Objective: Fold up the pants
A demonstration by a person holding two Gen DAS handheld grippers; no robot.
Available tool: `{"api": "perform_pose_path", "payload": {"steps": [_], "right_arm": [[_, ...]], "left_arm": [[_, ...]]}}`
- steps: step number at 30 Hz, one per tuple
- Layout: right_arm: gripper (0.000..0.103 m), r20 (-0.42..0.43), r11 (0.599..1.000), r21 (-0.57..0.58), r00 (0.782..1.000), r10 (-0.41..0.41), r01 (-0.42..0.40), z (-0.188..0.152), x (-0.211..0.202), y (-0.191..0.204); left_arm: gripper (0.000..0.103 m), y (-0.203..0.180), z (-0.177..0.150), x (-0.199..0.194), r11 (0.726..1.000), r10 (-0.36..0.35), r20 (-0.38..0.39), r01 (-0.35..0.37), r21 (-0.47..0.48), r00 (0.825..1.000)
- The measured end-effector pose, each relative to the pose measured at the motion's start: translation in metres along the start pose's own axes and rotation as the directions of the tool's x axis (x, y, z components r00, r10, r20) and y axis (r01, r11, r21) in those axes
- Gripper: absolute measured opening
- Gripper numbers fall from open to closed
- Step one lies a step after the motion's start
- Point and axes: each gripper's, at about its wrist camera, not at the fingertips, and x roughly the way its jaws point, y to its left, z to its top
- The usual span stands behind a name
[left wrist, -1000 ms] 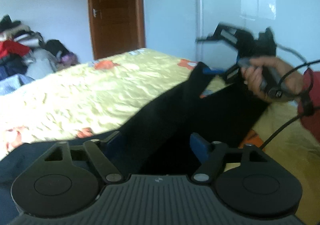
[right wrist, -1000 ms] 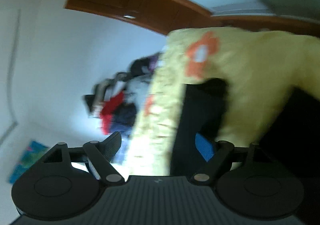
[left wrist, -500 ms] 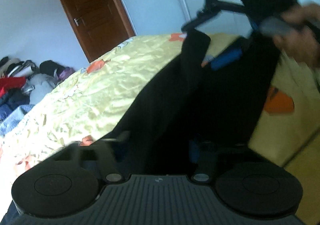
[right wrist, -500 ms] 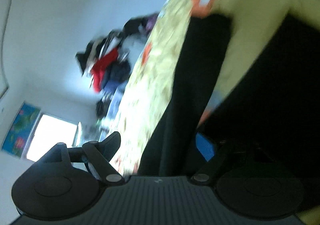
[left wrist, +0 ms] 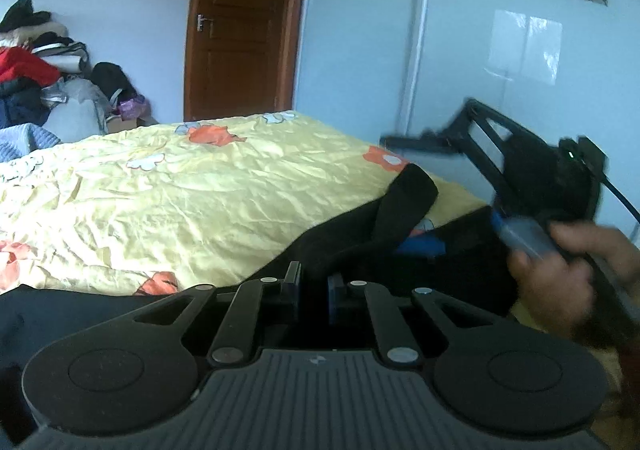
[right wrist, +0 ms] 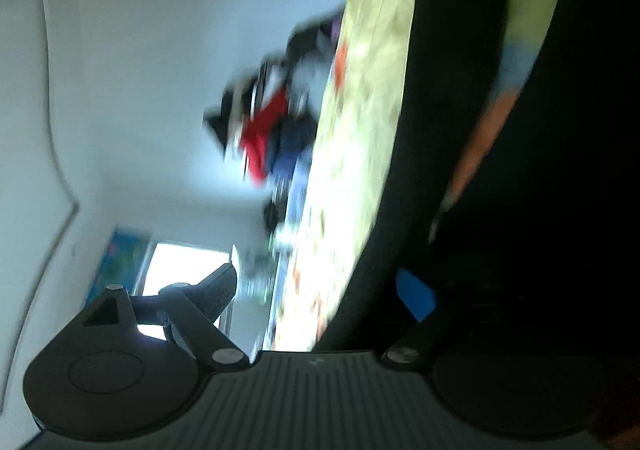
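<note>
Black pants (left wrist: 360, 234) lie across the near edge of a bed with a yellow flowered cover (left wrist: 200, 202). My left gripper (left wrist: 313, 288) is shut on a fold of the pants at their near edge. The right gripper (left wrist: 424, 194), seen from the left wrist view, is open around the far part of the pants, one finger (left wrist: 416, 142) above, one blue pad (left wrist: 424, 246) below. In the blurred, rolled right wrist view the right gripper (right wrist: 324, 282) is open, with the black pants (right wrist: 448, 130) running between its fingers.
A brown door (left wrist: 240, 30) stands behind the bed. A heap of clothes (left wrist: 36, 66) is at the far left. A glossy white wardrobe (left wrist: 500, 42) stands at the right. The person's hand (left wrist: 560, 270) holds the right gripper.
My left gripper has closed on the pants; it was open a second ago. The right gripper has swung up and come back down, still open, its view rolling sideways.
</note>
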Motion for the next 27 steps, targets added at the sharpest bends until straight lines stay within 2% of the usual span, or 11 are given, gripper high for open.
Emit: {"api": "perform_pose_path", "payload": {"steps": [4,7,9,10,14,17,19,21,23,24,27], "right_arm": [[0.088,0.225,1.000,0.009,0.974,-0.012,0.010,0.033,-0.022,-0.009],[0.076,0.285,0.996,-0.012,0.955,-0.079,0.086,0.058,-0.025,-0.009],[0.037,0.289,0.986,-0.051,0.947,-0.138,0.159,0.070,-0.023,-0.005],[0.006,0.295,0.973,-0.071,0.937,-0.188,0.218,0.072,-0.021,-0.003],[0.004,0.310,0.945,-0.155,0.923,-0.229,0.287,0.070,-0.026,0.007],[0.004,0.303,0.942,-0.194,0.930,-0.209,0.274,0.078,-0.030,0.027],[0.004,0.337,0.942,-0.286,0.939,-0.071,0.174,0.077,-0.036,0.064],[0.004,0.379,0.881,-0.455,0.923,0.061,0.129,0.060,-0.058,0.106],[0.004,0.403,0.844,-0.522,0.908,0.114,0.126,0.039,-0.090,0.121],[0.004,0.425,0.844,-0.511,0.901,0.084,0.163,0.031,-0.103,0.116],[0.004,0.475,0.833,-0.415,0.868,-0.144,0.365,0.011,-0.132,0.075]], "left_arm": [[0.013,-0.004,-0.005,-0.001,1.000,-0.003,-0.006,0.004,0.030,1.000],[0.013,-0.004,-0.009,0.001,0.999,-0.008,-0.013,0.009,0.032,1.000],[0.013,-0.004,-0.010,0.001,0.999,-0.009,-0.018,0.009,0.031,1.000],[0.013,-0.004,-0.011,0.002,0.999,-0.007,-0.020,0.008,0.031,1.000],[0.013,0.000,-0.007,0.003,0.999,0.013,-0.003,-0.013,0.042,1.000],[0.013,0.011,0.006,0.003,0.998,0.051,0.041,-0.050,-0.037,0.998],[0.013,0.016,0.017,-0.016,0.994,0.074,0.145,-0.060,-0.096,0.987],[0.013,0.011,0.023,-0.031,0.997,0.064,0.203,-0.055,-0.051,0.977],[0.013,-0.001,0.021,-0.031,0.998,0.010,0.140,-0.019,0.058,0.990],[0.013,-0.007,0.015,-0.026,0.995,-0.022,0.090,0.013,0.095,0.996],[0.013,-0.028,-0.016,-0.005,0.979,-0.076,-0.072,0.088,0.182,0.995]]}}
